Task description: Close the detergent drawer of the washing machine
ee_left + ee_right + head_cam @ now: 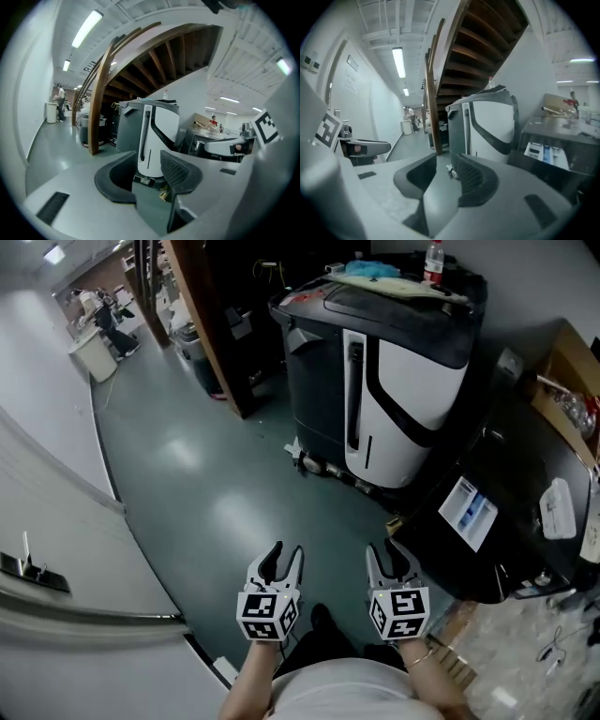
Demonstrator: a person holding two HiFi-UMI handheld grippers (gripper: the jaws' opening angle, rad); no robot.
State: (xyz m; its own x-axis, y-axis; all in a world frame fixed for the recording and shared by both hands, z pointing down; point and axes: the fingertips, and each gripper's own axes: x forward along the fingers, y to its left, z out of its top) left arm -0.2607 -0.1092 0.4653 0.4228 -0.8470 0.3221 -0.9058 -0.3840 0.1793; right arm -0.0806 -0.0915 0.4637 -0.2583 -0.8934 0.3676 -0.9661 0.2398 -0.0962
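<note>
The left gripper point(286, 557) and right gripper point(390, 555) hover over a green floor, jaws apart and empty. The detergent drawer cannot be made out. A black appliance point(506, 502) stands to the right, with an open cardboard box point(567, 367) beyond it, contents unclear.

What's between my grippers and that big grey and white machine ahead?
Only bare green floor, seen in the head view, between the left gripper, right gripper and the grey and white machine.

Glossy grey-green floor point(216, 484), white wall point(47, 418), wooden staircase point(478, 42), ceiling strip lights point(398, 61).
</note>
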